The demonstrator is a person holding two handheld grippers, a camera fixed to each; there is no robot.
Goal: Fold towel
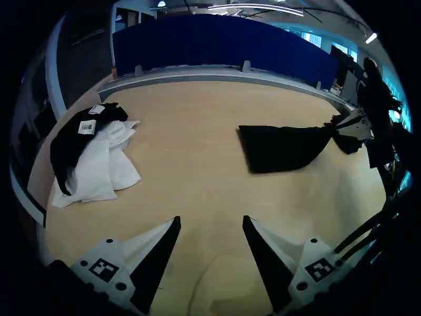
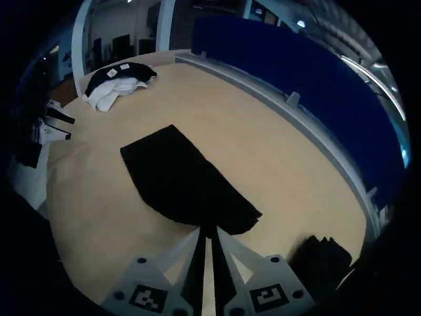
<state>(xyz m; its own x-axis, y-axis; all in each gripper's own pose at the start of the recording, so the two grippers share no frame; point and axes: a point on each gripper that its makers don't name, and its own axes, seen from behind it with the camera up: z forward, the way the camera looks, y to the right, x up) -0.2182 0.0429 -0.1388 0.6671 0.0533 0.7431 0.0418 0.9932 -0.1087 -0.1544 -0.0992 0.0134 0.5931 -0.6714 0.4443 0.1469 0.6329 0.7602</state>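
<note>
- At the far left of the left gripper view I see a heap of cloths [image 1: 89, 158], a black one draped over white ones, lying on the pale wooden tabletop [image 1: 210, 121].
- Low in the middle of that view, my left gripper [image 1: 211, 218] hangs over bare wood with its fingers spread wide and nothing between them.
- To the right of centre lies the black towel [image 1: 284, 147], flat on the tabletop and well apart from the heap.
- Its right-hand end narrows to a corner that meets the right gripper [image 1: 337, 127] at the right edge of that view.
- Behind it all, a blue partition [image 1: 221, 47] runs along the far edge of the tabletop.
- In the right gripper view, the left gripper shows small at the far left, beside the tabletop's edge.
- The heap of cloths sits at the upper left there, far from the towel.
- The black towel stretches from the middle of that view down towards me, lying smooth.
- At the bottom centre, my right gripper's fingers are pressed together, pinching the towel's near corner.
- Just right of those fingers, a smaller dark cloth [image 2: 321, 255] lies bunched on the tabletop, apart from the towel.
</note>
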